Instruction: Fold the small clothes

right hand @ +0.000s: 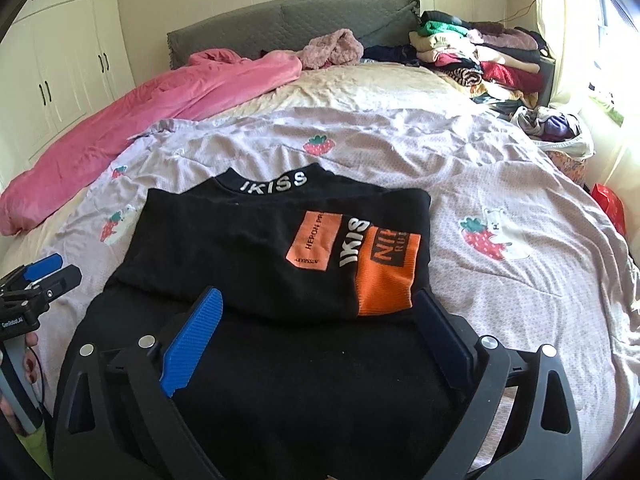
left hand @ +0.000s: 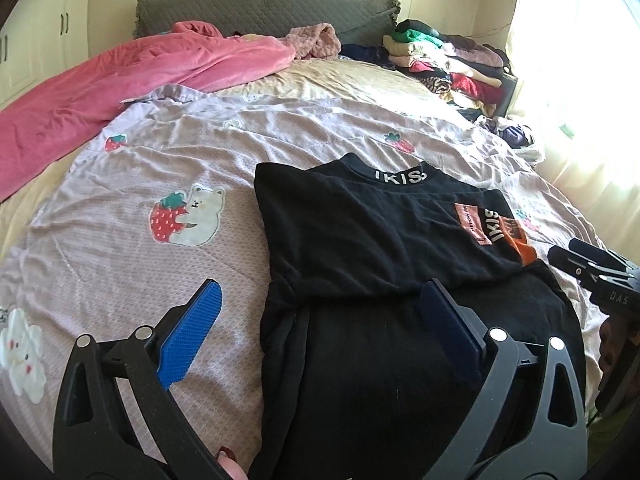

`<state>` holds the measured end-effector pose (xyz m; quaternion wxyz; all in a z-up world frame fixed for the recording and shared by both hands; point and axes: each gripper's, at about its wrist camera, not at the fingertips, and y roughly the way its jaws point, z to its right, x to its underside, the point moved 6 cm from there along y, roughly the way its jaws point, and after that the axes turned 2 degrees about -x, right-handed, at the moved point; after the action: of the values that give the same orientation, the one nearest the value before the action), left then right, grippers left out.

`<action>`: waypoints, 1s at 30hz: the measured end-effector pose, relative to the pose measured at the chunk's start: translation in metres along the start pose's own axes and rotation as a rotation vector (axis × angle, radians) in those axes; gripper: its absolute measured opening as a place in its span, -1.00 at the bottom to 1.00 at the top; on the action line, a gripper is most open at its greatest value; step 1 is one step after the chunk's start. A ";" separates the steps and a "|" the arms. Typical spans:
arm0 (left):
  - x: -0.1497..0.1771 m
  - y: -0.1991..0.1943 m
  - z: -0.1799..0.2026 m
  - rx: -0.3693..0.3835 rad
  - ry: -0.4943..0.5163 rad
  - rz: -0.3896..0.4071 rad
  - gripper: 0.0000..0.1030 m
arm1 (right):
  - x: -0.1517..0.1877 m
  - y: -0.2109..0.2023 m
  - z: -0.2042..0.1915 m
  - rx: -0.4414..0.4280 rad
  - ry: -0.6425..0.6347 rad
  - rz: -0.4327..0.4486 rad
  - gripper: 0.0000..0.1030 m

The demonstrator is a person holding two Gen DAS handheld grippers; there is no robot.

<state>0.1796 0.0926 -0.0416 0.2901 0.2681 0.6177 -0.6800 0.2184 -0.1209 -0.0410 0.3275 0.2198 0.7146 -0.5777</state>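
A black top point(left hand: 360, 240) point(right hand: 248, 248) with a white "IKISS" collar and orange patches lies partly folded on the bed, its sides turned in. My left gripper point(left hand: 320, 300) is open and empty, hovering over the top's lower left edge. It also shows at the left edge of the right wrist view point(right hand: 52, 272). My right gripper point(right hand: 320, 304) is open and empty above the top's lower middle, near the orange patch point(right hand: 384, 280). It also shows at the right edge of the left wrist view point(left hand: 592, 264).
A lilac strawberry-print cover point(left hand: 168, 168) point(right hand: 500, 184) lies under the top. A pink blanket point(left hand: 120, 80) point(right hand: 152, 104) lies at the far left. A pile of clothes point(left hand: 448, 60) point(right hand: 480, 56) sits at the far right by the grey headboard point(right hand: 288, 20). White wardrobes point(right hand: 60, 64) stand to the left.
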 end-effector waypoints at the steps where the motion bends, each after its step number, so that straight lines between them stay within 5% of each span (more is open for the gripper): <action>1: 0.000 -0.002 0.000 -0.001 0.003 0.002 0.81 | -0.001 -0.003 0.000 0.000 -0.001 0.006 0.87; 30: 0.018 -0.074 -0.007 -0.096 0.048 0.060 0.81 | 0.014 -0.083 0.010 -0.002 -0.020 0.106 0.91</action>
<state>0.1133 0.1039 -0.0049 0.3080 0.2887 0.6479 -0.6341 0.1532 -0.1514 0.0044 0.3649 0.2514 0.6993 -0.5609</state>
